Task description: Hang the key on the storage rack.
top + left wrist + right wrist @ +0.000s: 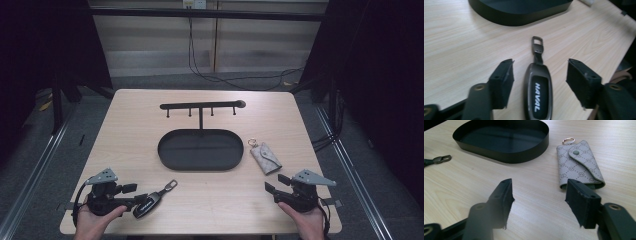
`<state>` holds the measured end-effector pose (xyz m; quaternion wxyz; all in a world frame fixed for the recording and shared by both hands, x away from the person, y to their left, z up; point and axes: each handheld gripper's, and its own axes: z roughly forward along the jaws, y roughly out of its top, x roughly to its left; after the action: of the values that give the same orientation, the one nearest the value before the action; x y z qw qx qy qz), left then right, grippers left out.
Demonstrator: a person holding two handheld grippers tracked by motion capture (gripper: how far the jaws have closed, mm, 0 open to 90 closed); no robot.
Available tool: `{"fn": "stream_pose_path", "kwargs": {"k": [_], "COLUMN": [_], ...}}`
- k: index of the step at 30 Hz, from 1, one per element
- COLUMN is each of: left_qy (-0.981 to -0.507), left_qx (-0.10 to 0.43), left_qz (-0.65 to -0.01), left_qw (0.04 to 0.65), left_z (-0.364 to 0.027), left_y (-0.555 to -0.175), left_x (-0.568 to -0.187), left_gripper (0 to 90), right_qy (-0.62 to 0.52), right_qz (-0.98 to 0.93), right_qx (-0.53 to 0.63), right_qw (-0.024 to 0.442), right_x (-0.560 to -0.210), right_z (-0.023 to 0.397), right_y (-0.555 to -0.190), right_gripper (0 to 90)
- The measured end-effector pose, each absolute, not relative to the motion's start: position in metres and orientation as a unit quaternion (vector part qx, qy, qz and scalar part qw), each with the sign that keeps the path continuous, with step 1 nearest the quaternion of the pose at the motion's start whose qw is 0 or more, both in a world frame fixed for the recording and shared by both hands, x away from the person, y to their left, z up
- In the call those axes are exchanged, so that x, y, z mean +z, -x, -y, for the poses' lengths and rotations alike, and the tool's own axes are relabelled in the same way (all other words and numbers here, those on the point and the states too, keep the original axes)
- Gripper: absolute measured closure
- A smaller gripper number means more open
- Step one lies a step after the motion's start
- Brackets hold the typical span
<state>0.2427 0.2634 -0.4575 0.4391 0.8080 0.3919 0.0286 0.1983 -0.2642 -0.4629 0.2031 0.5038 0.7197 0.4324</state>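
Near the table's front left edge, the car key fob (pixel 537 96) lies flat between the left gripper (pixel 540 75), whose jaws stand apart and clear of it. It looks small, rigid, light and smooth-shelled, so gripping across its narrow sides seems safest. The right gripper (pixel 539 200) gapes empty just short of the grey key pouch (pixel 579 165).

A dark bronze-grey key fob (pixel 538 92) with white lettering is seen. The key pouch (pixel 579 165) is patterned in dotted grey; the oval tray (pixel 504 152) is black.
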Motion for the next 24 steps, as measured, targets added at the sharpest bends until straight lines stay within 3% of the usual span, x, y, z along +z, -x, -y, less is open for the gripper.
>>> {"fn": "stream_pose_path", "kwargs": {"k": [5,12,17,24], "left_qy": [-0.801,-0.799,-0.8,-0.81], "left_qx": [0.028,0.039,0.016,0.041], "left_qz": [-0.402,-0.406,-0.416,-0.413], "left_qw": [0.444,0.442,0.432,0.414], "left_z": [-0.266,-0.268,-0.27,-0.265], "left_y": [-0.246,-0.247,-0.249,-0.247], "left_x": [-0.457,-0.454,-0.454,-0.444], "left_gripper": [42.6,44.5,41.3,42.0], "right_qy": [-0.508,-0.513,-0.513,-0.519], "right_qz": [-0.716,-0.723,-0.726,-0.722], "right_qx": [0.441,0.432,0.43,0.43], "right_qw": [0.187,0.164,0.156,0.155], "right_x": [-0.462,-0.462,-0.462,-0.464], "right_z": [0.265,0.265,0.264,0.265], "right_y": [-0.197,-0.197,-0.198,-0.2], "right_gripper": [35.2,36.1,32.3,29.4]}}
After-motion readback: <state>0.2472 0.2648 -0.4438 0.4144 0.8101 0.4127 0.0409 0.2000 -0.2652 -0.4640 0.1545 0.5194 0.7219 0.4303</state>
